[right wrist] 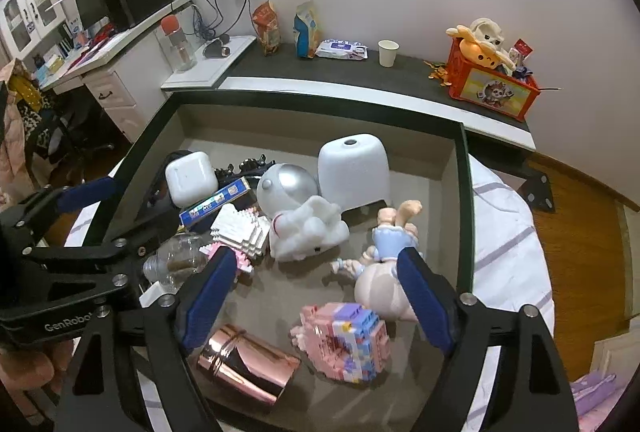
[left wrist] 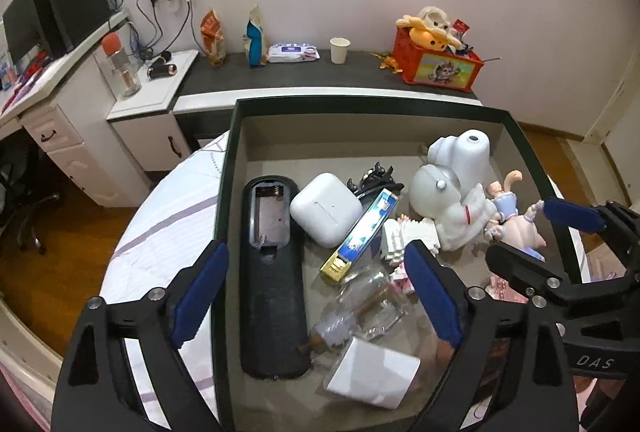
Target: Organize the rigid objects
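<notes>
We held the left hand-held gripper [left wrist: 316, 296] wide open and empty over the black remote [left wrist: 272, 284] and clear bottle [left wrist: 360, 308]. The right hand-held gripper [right wrist: 316, 296], likewise spread and empty, straddled the pink block model [right wrist: 344, 340]; beyond stood the astronaut figure [right wrist: 300, 216], all inside the tray [right wrist: 464, 200].

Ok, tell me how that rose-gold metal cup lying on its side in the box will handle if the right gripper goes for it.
The rose-gold cup lies on its side, so a push would probably roll it. Its mirror-like skin looks slippery against the pads. It seems stiff and likely light, being a hollow cup. The right gripper stands open above it, holding nothing.
</notes>
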`<state>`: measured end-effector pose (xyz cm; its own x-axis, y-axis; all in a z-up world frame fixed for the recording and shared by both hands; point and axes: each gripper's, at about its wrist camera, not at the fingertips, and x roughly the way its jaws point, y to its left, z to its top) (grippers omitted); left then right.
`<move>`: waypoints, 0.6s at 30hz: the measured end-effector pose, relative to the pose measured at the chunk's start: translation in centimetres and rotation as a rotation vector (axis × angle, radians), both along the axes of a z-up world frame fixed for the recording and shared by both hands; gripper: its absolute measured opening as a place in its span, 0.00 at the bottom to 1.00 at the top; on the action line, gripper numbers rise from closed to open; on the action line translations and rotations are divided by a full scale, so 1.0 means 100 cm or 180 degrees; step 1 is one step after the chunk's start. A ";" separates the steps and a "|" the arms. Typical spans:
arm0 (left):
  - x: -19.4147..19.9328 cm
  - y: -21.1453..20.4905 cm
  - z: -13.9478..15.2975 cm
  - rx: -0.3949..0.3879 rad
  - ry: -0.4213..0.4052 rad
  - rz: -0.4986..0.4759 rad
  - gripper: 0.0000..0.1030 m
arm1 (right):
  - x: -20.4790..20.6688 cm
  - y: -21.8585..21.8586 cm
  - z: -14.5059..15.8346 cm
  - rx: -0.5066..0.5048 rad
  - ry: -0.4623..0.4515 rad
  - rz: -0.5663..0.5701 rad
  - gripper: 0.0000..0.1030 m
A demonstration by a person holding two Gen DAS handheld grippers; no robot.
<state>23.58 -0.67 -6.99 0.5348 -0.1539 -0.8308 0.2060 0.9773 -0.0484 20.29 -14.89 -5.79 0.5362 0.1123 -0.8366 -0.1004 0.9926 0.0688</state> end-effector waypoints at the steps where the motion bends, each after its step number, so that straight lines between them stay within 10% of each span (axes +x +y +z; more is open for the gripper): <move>1: -0.003 0.003 0.003 -0.0018 -0.0004 0.0004 0.92 | -0.003 -0.001 0.002 0.0006 -0.0016 -0.0023 0.94; 18: -0.112 0.030 0.081 0.0290 -0.0573 0.0044 1.00 | -0.096 0.011 0.075 0.0037 -0.0489 -0.0134 1.00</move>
